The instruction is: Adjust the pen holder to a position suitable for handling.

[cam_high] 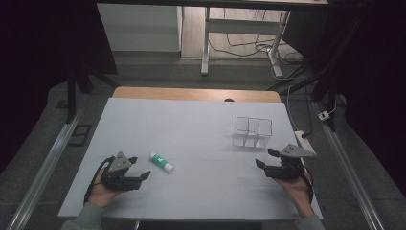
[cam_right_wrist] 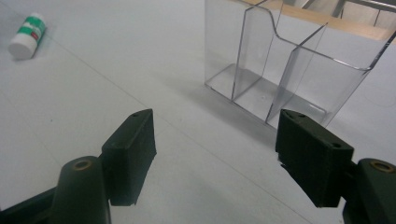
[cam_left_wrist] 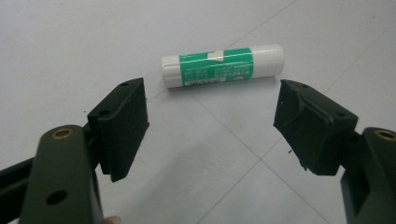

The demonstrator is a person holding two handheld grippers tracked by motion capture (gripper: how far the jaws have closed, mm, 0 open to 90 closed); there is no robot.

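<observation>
On the white table [cam_high: 191, 124], both hand-held grippers spread: left [cam_high: 139, 168] near glue stick [cam_high: 162, 162], right [cam_high: 266, 158] by clear organizer [cam_high: 253, 132].

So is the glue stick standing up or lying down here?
Lying down. The glue stick rests on its side on the white table, ahead of the open left hand-held gripper, untouched.

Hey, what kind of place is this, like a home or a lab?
Probably a lab or recording workspace, not a home: a bare white-covered table, dark curtains around it, loose cables on the floor, and a person holding a left gripper and right gripper.
</observation>
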